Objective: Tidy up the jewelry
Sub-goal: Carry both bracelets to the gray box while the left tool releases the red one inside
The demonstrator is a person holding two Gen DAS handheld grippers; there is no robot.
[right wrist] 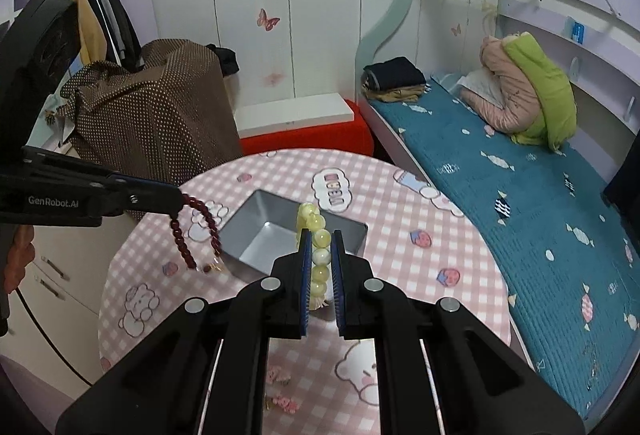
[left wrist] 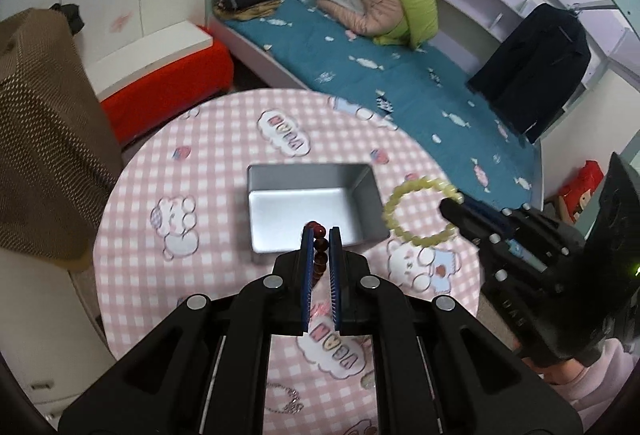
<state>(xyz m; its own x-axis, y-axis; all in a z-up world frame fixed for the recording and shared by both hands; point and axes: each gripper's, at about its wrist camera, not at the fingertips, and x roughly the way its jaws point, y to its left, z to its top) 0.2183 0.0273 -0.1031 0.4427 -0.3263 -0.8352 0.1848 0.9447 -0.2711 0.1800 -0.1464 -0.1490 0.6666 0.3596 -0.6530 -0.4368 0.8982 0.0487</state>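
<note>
My left gripper point(left wrist: 321, 231) is shut on a dark red bead bracelet point(left wrist: 320, 249), held in the air above the near edge of an empty grey metal tin point(left wrist: 308, 213). In the right wrist view the same red bracelet point(right wrist: 196, 235) dangles from the left gripper point(right wrist: 178, 201), left of the tin point(right wrist: 264, 239). My right gripper point(right wrist: 321, 235) is shut on a pale yellow-green bead bracelet point(right wrist: 320, 255), also lifted over the tin's near side. In the left wrist view that pale bracelet point(left wrist: 404, 209) hangs as a ring from the right gripper point(left wrist: 446, 207), right of the tin.
The tin stands on a round table with a pink checked cloth point(left wrist: 224, 171). Small pink hair clips point(right wrist: 282, 401) and a thin chain point(left wrist: 290, 401) lie near the front edge. A brown dotted cover point(right wrist: 160, 115), a red stool point(right wrist: 312, 135) and a blue bed point(right wrist: 500, 195) surround the table.
</note>
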